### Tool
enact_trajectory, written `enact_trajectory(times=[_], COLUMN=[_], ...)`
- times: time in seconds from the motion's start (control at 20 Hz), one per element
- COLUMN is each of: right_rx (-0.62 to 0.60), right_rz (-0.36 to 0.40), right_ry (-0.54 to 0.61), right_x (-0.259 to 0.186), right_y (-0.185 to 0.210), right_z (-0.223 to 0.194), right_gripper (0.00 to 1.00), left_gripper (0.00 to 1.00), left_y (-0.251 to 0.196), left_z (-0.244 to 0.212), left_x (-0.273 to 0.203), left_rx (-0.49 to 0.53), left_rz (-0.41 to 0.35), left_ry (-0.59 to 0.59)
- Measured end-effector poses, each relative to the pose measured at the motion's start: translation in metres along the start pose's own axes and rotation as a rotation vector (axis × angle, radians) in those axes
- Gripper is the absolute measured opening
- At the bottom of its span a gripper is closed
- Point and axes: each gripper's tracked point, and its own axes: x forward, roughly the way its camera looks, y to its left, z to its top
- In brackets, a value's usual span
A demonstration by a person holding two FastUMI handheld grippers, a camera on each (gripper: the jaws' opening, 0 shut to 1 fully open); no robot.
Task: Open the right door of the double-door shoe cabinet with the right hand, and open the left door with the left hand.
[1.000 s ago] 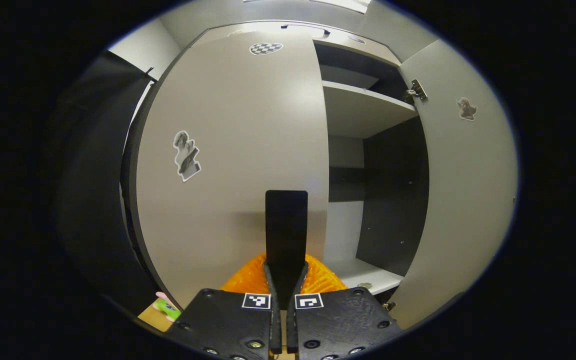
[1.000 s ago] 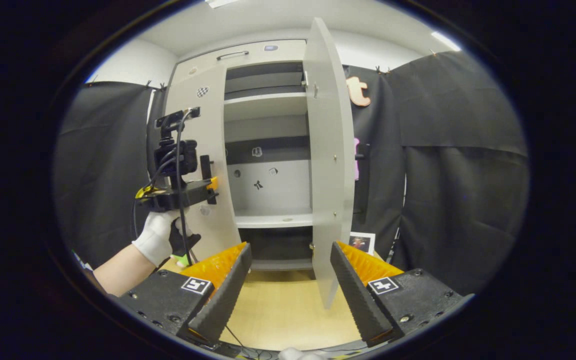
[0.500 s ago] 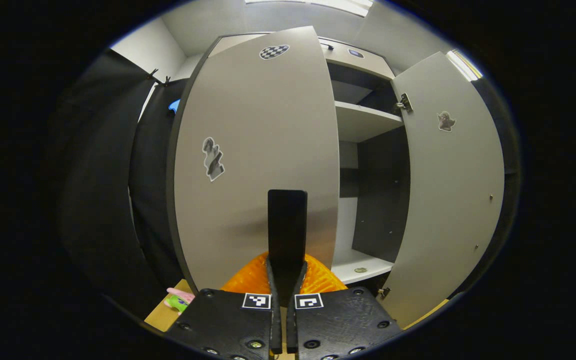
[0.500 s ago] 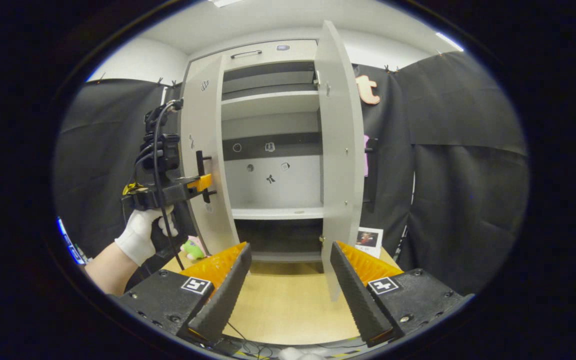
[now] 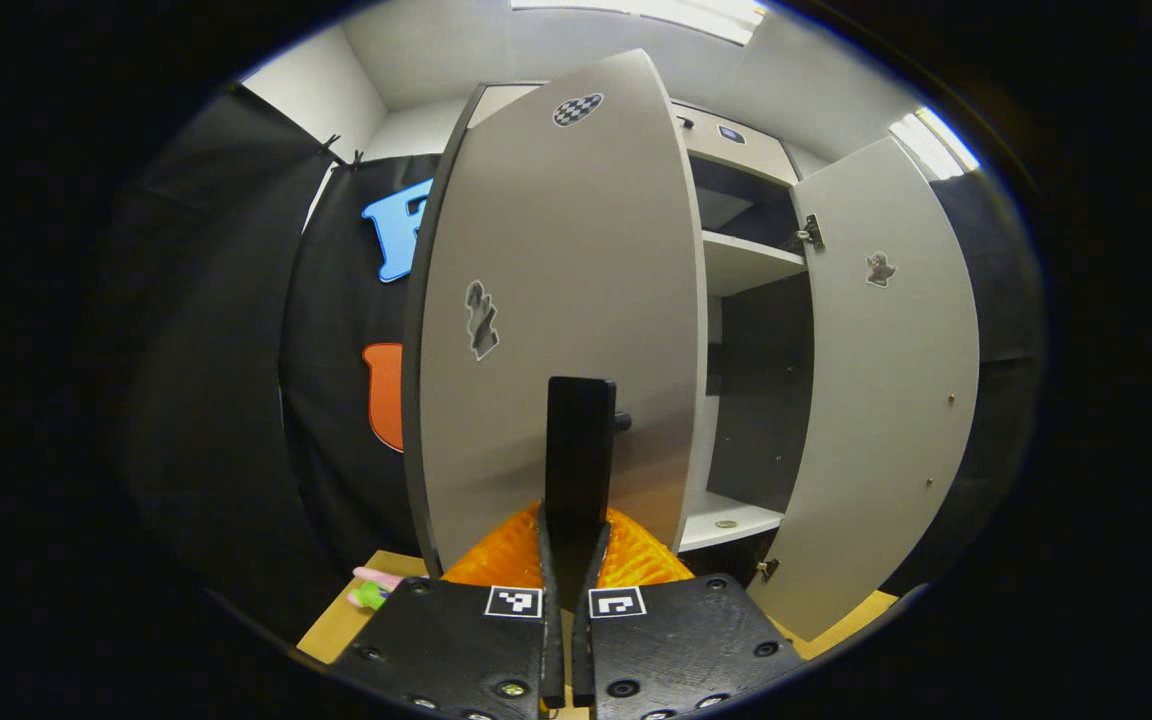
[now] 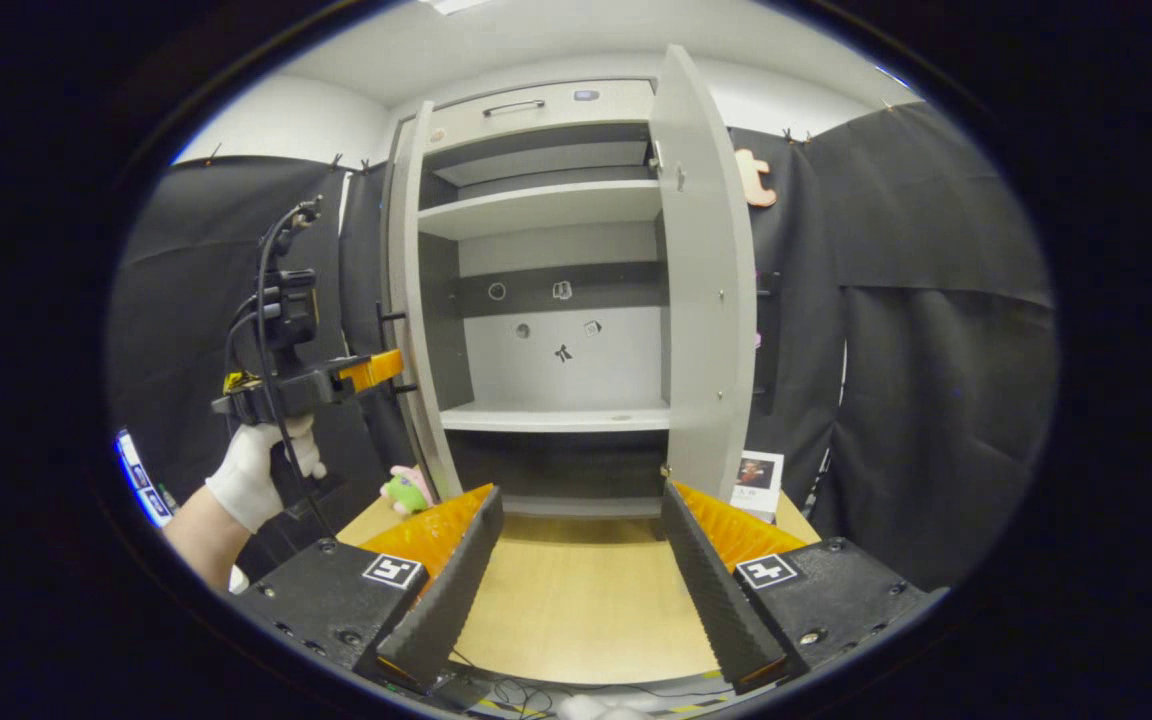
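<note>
Booth: left door (image 5: 556, 300) upright, edge-on, outward.

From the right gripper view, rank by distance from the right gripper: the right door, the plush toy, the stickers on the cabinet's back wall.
1. right door, ahead, right of the right gripper.
2. plush toy, low left beside the cabinet; close to the door's range, hard to separate.
3. stickers, deep inside, clearly farthest.

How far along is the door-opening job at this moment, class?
Done: the pale grey right door stands wide open, and the right gripper hangs open, clear of it. In hand: the left gripper is shut on the black handle of the pale grey left door, which is swung well out. Left: at most a little more swing, then letting go.
</note>
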Motion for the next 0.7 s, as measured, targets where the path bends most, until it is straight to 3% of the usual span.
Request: enact_trajectory(times=[0.7], right_rx=[-0.013], right_rz=[0.085], right_ry=[0.012], right_x=[0.001], right_y=[0.045], right_z=[-0.011], right_gripper=[0.99], left_gripper=[0.00], left_y=[0.090], left_z=[0.003], left_x=[-0.041], left_rx=[0.017], left_rz=[0.134], left_ry=[-0.018])
